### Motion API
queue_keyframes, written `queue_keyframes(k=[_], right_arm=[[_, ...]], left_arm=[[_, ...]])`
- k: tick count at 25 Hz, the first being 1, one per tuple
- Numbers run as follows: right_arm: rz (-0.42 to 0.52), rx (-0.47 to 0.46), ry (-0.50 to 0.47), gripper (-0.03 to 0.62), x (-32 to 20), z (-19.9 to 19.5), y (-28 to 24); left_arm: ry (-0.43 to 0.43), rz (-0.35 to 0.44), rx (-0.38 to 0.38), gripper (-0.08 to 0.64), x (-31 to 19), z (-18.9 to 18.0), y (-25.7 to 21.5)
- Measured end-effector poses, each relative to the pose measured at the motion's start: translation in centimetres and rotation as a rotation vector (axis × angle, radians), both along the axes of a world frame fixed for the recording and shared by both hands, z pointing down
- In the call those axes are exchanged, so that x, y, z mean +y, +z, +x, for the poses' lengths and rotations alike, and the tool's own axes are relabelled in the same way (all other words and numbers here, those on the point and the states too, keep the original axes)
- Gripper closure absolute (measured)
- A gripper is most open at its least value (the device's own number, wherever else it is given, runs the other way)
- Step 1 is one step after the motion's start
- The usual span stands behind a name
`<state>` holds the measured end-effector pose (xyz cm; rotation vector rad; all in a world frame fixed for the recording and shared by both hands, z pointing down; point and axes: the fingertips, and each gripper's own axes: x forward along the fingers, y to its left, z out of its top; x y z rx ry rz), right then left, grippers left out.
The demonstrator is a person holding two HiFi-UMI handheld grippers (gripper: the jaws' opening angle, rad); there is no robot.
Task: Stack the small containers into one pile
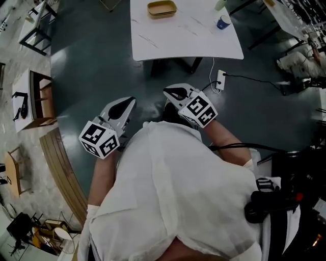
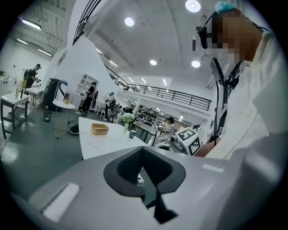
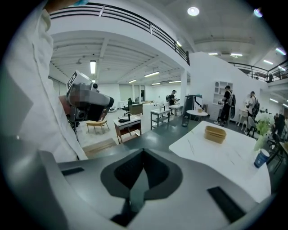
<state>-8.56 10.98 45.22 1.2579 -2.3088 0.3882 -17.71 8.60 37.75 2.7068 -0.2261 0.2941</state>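
Pressing together with nothing between them, the jaws of the left gripper (image 1: 127, 104) meet along a thin seam in the left gripper view. The right gripper (image 1: 171, 93) is the same: jaws closed, holding nothing. Both grippers are carried low, just in front of the person's white coat (image 1: 173, 193), tips pointing forward and slightly towards each other, with each marker cube at the rear, next to a forearm. They hang over dark floor (image 1: 97, 66), well apart from the table.

On the floor just beyond the right gripper lies a white power strip (image 1: 220, 79), with a black cable running off to the right.

Further ahead stands a white table (image 1: 183, 38). The small tan containers (image 1: 162, 8) sit near its far edge, apparently one set in another as a single low pile, untouched by either gripper. The right gripper view shows them as a shallow rectangular stack on the bare tabletop. A blue paper cup (image 1: 223, 22) stands near the table's right edge, apart from the containers, and a vase of white flowers (image 2: 127, 120) stands just beside it.

Other people stand and sit at desks in the hall beyond the table.
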Motion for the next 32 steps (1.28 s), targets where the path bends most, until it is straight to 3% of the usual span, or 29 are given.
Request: queue_keyframes(k=[9, 32], right_arm=[[-0.011, 0.014, -0.039, 0.586, -0.2, -0.4, 0.1], [-0.017, 0.018, -0.063, 0.588, 0.0, -1.0, -0.1]], left_arm=[[-0.025, -0.024, -0.02, 0.554, -0.2, -0.8, 1.2], [0.005, -0.036, -0.054, 0.554, 0.4, -0.6, 2.4]])
